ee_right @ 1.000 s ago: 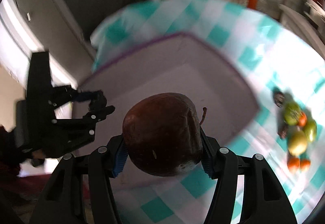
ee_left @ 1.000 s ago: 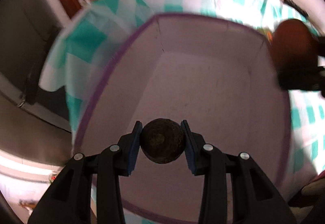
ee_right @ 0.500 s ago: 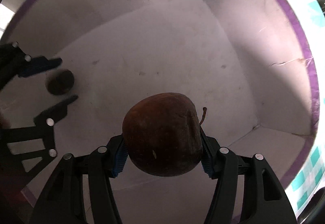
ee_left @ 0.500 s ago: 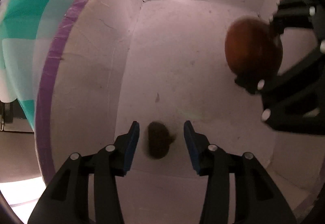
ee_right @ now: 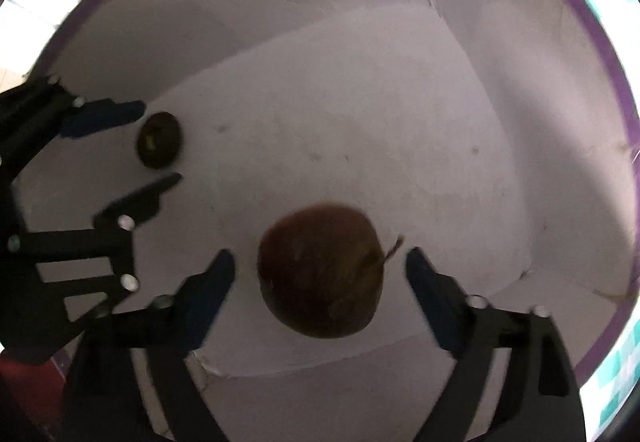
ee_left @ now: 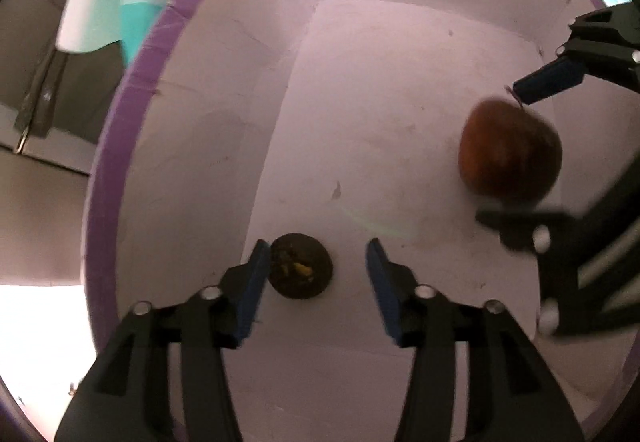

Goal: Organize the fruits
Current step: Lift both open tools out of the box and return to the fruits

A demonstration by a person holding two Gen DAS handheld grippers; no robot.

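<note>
A white cardboard box [ee_left: 132,89] with a purple rim fills both views. On its floor lies a small dark round fruit [ee_left: 301,266], between the fingers of my left gripper [ee_left: 318,258]. Those jaws are opening: the right pad stands well off the fruit and the left pad is just beside it. A dark red apple [ee_right: 320,274] sits low in the box between the blue pads of my right gripper [ee_right: 320,262], whose jaws are opening with a gap on each side. The apple [ee_left: 510,151] and right gripper [ee_left: 520,151] show at the right; the small fruit [ee_right: 160,139] and left gripper [ee_right: 144,147] at the left.
The box walls [ee_right: 500,53] rise on all sides around both grippers. A teal and white checked tablecloth [ee_left: 120,1] lies under the box and shows past its rim [ee_right: 616,382]. A grey floor or cabinet front [ee_left: 48,145] is beyond the cloth.
Both grippers dropped from above the box down into it. The left one let go of the small dark fruit, the right one let go of the apple, and both jaws spread.
</note>
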